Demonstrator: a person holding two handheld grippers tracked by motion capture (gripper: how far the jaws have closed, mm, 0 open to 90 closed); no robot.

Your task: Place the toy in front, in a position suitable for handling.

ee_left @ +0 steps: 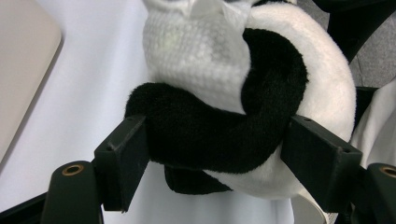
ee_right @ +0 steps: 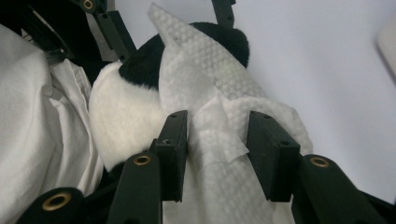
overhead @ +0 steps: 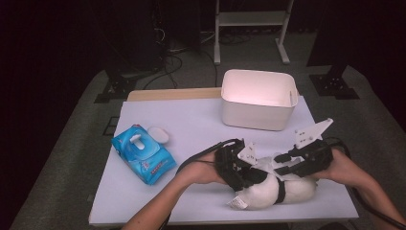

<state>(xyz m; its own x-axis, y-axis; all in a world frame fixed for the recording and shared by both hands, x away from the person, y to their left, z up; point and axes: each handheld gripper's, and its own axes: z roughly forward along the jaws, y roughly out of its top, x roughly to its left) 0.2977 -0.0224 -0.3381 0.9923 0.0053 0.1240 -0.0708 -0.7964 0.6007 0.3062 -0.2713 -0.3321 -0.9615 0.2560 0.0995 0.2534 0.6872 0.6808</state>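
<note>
Grippers clamp plush toy and wipe

Jaws of the left gripper (ee_left: 215,154) press against both sides of a black-and-white plush toy (ee_left: 261,107), closing on its black limb in the left gripper view. Directly ahead of those jaws, a white embossed wet wipe (ee_left: 196,51) lies draped over the toy's upper part.

The right gripper (ee_right: 217,140) holds a bunched fold of that wipe (ee_right: 219,140) between its jaws, with the toy (ee_right: 121,121) just beyond and to the left of them.

In the high view both grippers (overhead: 242,165) (overhead: 299,160) meet over the toy (overhead: 268,189) at the near edge of the pale table (overhead: 201,124). Farther left of the left gripper lies a blue wet-wipe packet (overhead: 142,153) with its white lid open. Beyond the right gripper stands a white rectangular plastic bin (overhead: 258,98).
</note>
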